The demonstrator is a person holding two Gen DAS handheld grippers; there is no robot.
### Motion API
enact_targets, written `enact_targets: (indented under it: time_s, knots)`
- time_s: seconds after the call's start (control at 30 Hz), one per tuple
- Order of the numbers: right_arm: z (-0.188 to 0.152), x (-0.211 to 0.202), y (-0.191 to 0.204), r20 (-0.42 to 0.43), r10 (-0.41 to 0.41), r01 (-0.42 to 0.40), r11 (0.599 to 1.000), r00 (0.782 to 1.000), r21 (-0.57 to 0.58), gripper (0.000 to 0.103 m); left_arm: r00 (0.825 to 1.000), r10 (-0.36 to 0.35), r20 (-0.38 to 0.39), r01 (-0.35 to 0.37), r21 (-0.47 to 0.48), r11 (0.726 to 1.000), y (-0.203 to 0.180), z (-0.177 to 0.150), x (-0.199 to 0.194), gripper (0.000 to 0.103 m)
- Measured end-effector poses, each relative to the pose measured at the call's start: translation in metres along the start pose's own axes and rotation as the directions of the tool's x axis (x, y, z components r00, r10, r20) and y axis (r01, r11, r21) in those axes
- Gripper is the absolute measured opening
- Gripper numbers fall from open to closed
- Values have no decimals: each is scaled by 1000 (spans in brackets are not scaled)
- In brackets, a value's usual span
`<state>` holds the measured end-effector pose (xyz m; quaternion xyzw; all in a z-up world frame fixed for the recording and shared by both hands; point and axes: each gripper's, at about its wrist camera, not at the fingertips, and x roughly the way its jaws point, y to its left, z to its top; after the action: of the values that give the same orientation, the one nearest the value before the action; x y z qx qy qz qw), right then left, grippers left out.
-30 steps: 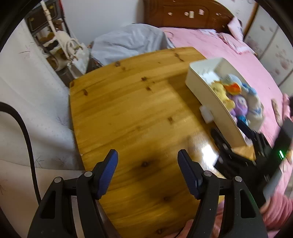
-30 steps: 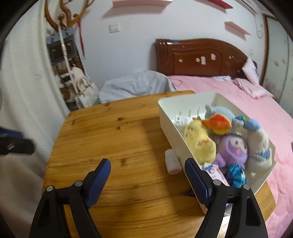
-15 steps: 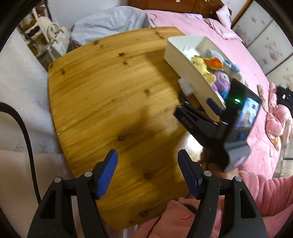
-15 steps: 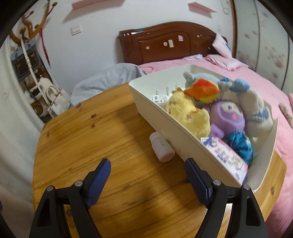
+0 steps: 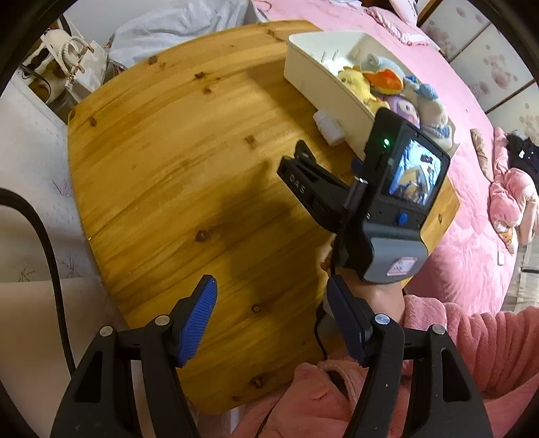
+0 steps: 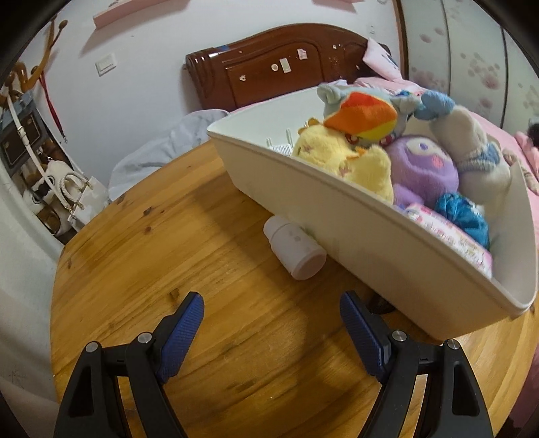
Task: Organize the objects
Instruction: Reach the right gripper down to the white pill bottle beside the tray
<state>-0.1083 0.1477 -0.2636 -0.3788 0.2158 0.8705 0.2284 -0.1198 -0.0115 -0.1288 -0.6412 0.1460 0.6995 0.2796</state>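
Note:
A small white bottle [image 6: 293, 248] lies on its side on the wooden table [image 6: 168, 236], touching the wall of a white bin [image 6: 337, 215]. The bin holds several plush toys, among them a yellow one [image 6: 343, 161] and a purple one [image 6: 424, 171], and a pink packet [image 6: 451, 236]. My right gripper [image 6: 271, 323] is open and empty, low over the table just short of the bottle. My left gripper [image 5: 271, 313] is open and empty above the table's near edge. The left wrist view shows the bottle [image 5: 328, 126], the bin [image 5: 323, 81] and the right gripper's body [image 5: 370, 195].
The bin sits at the table's right edge, next to a pink bed [image 5: 471, 236] with a dark wooden headboard [image 6: 279, 74]. A grey bundle [image 5: 182, 30] and a white handbag [image 5: 72, 57] lie beyond the far table edge. My pink sleeve [image 5: 454, 343] is at the near right.
My right gripper has moved forward and down toward the bottle, which now looks larger. My left gripper has pulled back and up, bringing the right gripper into its view. Both stay open.

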Motion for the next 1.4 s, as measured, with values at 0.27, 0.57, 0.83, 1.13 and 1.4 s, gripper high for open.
enact_targets:
  time_s: [0.27, 0.57, 0.83, 1.13, 1.4]
  knots:
    - [6, 4, 2, 36, 6, -7, 999, 999, 33, 84, 1000, 6, -23, -6, 10, 1000, -3, -1, 4, 71]
    - [13, 11, -3, 28, -4, 2, 996, 1000, 85, 84, 999, 5, -38, -4, 24, 1000, -9, -1, 7, 71]
    - [12, 22, -5, 8, -22, 21, 994, 1000, 107, 84, 999, 1, -54, 1, 44, 999, -13, 2, 11, 71]
    - [14, 32, -6, 8, -42, 41, 994, 999, 105, 84, 998, -1, -61, 3, 43, 999, -11, 4, 13, 71]
    - [19, 34, -8, 11, -58, 57, 991, 998, 124, 81, 997, -8, -70, 12, 49, 999, -10, 7, 14, 71]
